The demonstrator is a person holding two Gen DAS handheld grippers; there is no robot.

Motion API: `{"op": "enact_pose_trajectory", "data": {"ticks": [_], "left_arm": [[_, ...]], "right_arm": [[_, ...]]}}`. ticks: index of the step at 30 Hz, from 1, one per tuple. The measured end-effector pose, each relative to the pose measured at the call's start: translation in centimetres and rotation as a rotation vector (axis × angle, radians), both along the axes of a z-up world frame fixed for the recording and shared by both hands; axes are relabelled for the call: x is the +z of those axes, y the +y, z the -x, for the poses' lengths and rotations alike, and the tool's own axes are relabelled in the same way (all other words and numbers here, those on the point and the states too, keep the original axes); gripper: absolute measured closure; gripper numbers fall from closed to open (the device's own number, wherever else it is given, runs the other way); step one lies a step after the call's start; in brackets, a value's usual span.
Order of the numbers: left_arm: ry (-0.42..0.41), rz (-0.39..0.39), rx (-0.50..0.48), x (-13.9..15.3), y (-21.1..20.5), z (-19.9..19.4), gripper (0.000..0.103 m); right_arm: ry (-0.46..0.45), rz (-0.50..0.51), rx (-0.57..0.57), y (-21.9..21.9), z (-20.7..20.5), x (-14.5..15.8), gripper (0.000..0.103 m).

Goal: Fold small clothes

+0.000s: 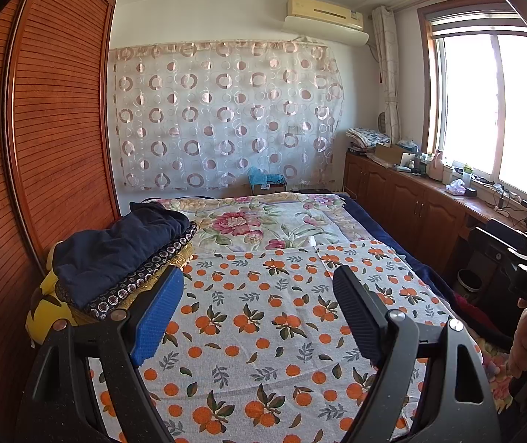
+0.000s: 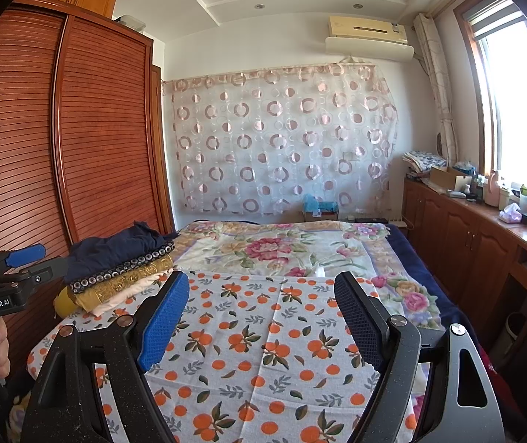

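Two spread grippers, pile to the left

Two hand-held grippers over the bed [image 1: 341, 221], jaws spread, pinching nothing: left hand-held gripper [image 1: 259, 310], right hand-held gripper [image 2: 261, 313]. Orange-print cloth [image 2: 263, 332] flat beneath both, long axis running away toward the wall. Pile of clothes [image 1: 123, 258] ahead and left, beside the wardrobe [image 1: 52, 110], touching the left gripper's blue finger [image 1: 160, 313] in view; left hand probably nearer. Nothing in between. Cabinets [image 2: 459, 236] well apart, right.
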State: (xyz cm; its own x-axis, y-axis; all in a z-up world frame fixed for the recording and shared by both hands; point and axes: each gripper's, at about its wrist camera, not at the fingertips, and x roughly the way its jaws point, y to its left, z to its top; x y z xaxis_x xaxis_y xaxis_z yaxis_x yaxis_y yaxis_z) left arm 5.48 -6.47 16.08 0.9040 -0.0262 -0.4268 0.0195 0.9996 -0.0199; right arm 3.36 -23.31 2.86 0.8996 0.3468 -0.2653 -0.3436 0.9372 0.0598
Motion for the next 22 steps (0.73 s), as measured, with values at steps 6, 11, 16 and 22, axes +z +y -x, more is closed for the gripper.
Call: {"op": "enact_pose_trajectory", "data": {"ticks": [6,11,16,22], "left_arm": [[-0.001,0.001,-0.001,0.0,0.0,0.0,0.020],[0.001,0.002,-0.001,-0.2,-0.2,0.3,0.020],[0.001,0.002,-0.002,-0.1,-0.1,0.1,0.020],[0.001,0.002,-0.001,-0.1,-0.1,0.1,0.020]], "right_arm": [[0.002,0.003,0.003,-0.4,0.0,-0.1,0.020],[0.002,0.003,0.005,-0.6,-0.1,0.0,0.020],[0.000,0.003,0.003,-0.7,-0.1,0.0,0.020],[0.001,0.001,0.005,-1.1,-0.3,0.0,0.020]]}}
